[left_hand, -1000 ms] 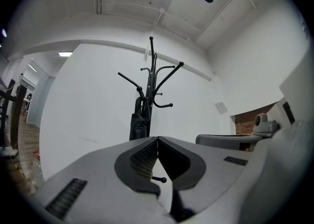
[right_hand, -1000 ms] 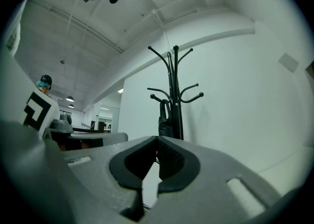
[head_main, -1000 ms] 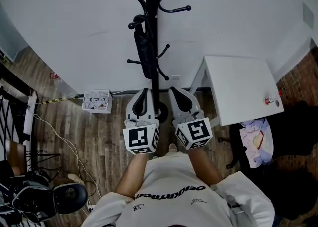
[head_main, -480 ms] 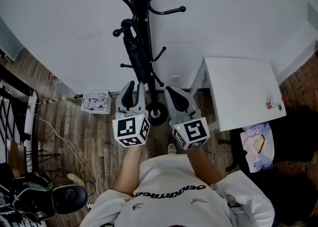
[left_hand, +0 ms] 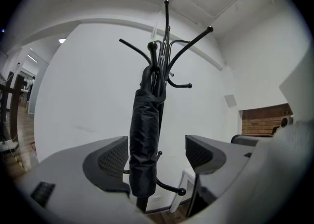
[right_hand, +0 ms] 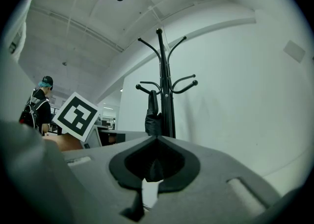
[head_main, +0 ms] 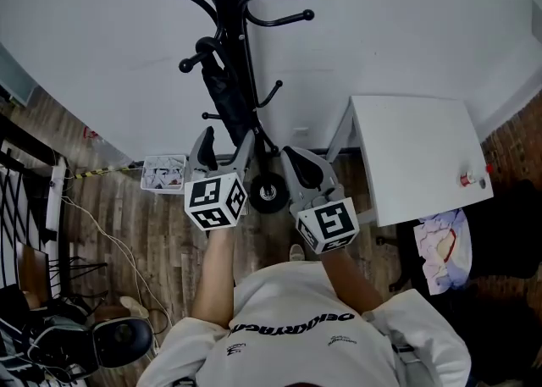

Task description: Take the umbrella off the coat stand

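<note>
Head view: both forearms are stretched forward, and each hand carries a grey plastic tool with a marker cube on its back, pointing level at the coat stand [head_main: 227,4]. The left gripper [head_main: 227,135] sits at the lower end of the umbrella [head_main: 222,89], ahead of the right gripper [head_main: 291,152], which is beside the stand's round base [head_main: 269,193].

Left gripper view: the jaws are spread and opening. The umbrella [left_hand: 144,139] shows between them, nearer the left pad, and neither pad presses on it. The pads [left_hand: 114,158] are black with a fine grid texture.

Right gripper view: the jaws are pressed together with nothing between them.

The umbrella hangs upright against the pole from an upper hook. It is folded into a slim roll of matt black fabric, slightly creased. The stand is a thin black metal tube with curved arms ending in ball knobs. A white square table [head_main: 415,148] stands to its right on the wood-plank floor [head_main: 161,233].
</note>
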Demonstrator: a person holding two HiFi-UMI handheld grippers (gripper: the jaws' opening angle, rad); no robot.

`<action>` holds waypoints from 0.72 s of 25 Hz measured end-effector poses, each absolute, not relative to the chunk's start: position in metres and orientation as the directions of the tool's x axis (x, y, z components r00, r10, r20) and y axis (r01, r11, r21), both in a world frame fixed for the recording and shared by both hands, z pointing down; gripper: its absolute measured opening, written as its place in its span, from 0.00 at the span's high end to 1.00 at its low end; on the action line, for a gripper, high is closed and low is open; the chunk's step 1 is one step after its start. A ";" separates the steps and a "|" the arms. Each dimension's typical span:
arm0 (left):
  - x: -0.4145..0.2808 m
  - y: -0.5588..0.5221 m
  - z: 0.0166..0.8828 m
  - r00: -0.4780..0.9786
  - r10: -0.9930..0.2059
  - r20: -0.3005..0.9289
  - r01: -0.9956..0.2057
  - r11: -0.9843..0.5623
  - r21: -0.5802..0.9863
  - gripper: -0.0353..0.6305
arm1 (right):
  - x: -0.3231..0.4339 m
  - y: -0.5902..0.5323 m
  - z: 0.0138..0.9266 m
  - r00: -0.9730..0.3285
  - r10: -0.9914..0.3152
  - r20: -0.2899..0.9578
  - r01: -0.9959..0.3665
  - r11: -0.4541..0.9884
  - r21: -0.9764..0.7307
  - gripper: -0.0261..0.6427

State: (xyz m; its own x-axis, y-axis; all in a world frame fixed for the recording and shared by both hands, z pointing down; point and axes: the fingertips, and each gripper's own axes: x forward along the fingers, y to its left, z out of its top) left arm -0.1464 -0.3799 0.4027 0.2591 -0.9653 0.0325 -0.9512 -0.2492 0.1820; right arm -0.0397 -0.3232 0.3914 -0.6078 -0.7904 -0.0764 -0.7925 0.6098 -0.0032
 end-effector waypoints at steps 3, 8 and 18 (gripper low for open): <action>-0.145 -0.394 0.413 0.287 -0.956 0.058 -0.942 -0.271 0.200 0.36 | -0.040 -0.326 0.394 -0.611 -0.788 -0.073 -0.790 0.613 0.001 0.96; -0.147 -0.418 0.415 0.313 -0.948 0.054 -0.934 -0.297 0.199 0.32 | -0.038 -0.333 0.396 -0.610 -0.789 -0.072 -0.792 0.611 0.005 0.96; -0.153 -0.465 0.423 0.373 -0.928 0.024 -0.914 -0.362 0.184 0.30 | -0.031 -0.341 0.401 -0.606 -0.793 -0.063 -0.794 0.607 -0.004 0.96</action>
State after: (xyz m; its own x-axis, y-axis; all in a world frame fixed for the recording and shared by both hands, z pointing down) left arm -0.1531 -0.4654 0.4228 0.3725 -0.9277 0.0239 -0.9138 -0.3622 0.1838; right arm -0.0312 -0.3409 0.4006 -0.6060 -0.7930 -0.0627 -0.7944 0.6074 -0.0041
